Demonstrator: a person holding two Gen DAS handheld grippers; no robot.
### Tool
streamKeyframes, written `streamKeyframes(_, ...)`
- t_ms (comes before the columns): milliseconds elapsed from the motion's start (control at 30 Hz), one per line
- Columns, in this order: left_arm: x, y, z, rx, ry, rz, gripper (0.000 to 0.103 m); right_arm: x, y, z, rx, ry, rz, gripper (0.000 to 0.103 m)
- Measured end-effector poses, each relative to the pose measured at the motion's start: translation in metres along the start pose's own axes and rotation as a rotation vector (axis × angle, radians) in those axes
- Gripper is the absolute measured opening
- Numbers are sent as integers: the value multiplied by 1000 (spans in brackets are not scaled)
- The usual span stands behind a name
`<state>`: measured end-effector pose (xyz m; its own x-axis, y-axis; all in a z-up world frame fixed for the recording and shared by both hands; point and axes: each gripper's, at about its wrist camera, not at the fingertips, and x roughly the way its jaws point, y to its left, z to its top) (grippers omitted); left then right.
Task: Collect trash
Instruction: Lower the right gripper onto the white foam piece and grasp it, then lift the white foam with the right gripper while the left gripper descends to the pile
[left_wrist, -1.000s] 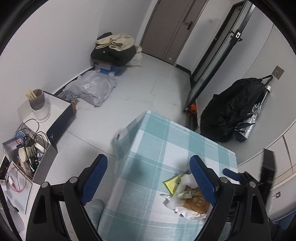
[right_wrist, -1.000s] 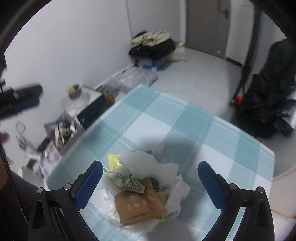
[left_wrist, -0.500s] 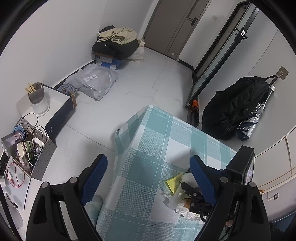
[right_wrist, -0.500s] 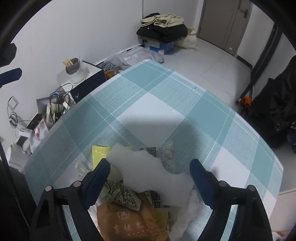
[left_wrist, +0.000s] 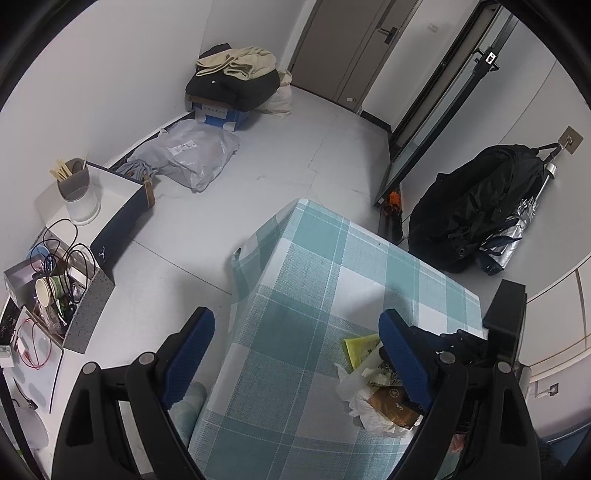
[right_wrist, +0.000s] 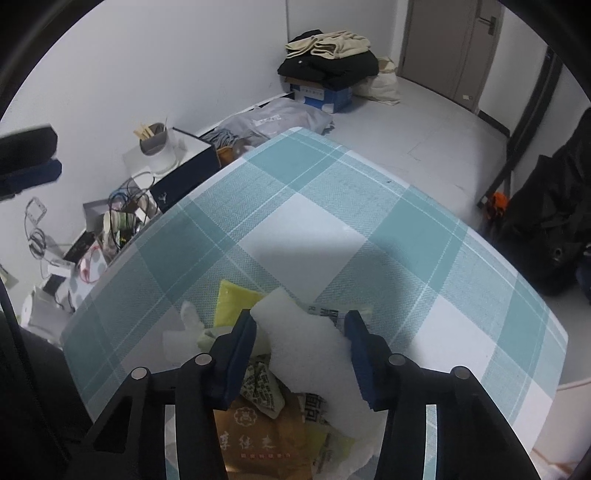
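The right claw (right_wrist: 301, 332) is positioned low over the trash pile (right_wrist: 273, 398) at the lower centre of the right wrist frame, on the desk (right_wrist: 303, 229) covered by a teal-and-white checked cloth. Its two blue fingers (right_wrist: 240, 354) are partly closed and flank a white foam piece (right_wrist: 314, 350) that lies on top of the pile; whether the pads press the foam cannot be told. Under the foam lie a brown printed wrapper (right_wrist: 258, 439), a yellow packet (right_wrist: 236, 299) toward the upper left of the pile, and crumpled white tissue (right_wrist: 192, 317). The left claw (left_wrist: 295, 343) is spread wide apart and empty at the bottom of the left wrist frame, over the near left edge of the desk (left_wrist: 314, 258). In that frame the trash pile (left_wrist: 373, 391) sits at the lower right, partly hidden behind the left claw's right-hand finger (left_wrist: 406, 358), with the right claw (left_wrist: 458, 343) just beyond it. On the floor in the upper part of the left wrist frame are a grey bag (left_wrist: 192, 155) and a blue box (left_wrist: 218, 114) stacked with clothing.
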<state>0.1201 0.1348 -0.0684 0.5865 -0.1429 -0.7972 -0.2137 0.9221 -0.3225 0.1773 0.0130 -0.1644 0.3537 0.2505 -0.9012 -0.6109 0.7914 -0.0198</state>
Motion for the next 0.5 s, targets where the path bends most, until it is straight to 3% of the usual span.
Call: streamKeyframes(500,9,-17,-5,16,28,-2,88,-41,-38,-8,167,-90,102,45)
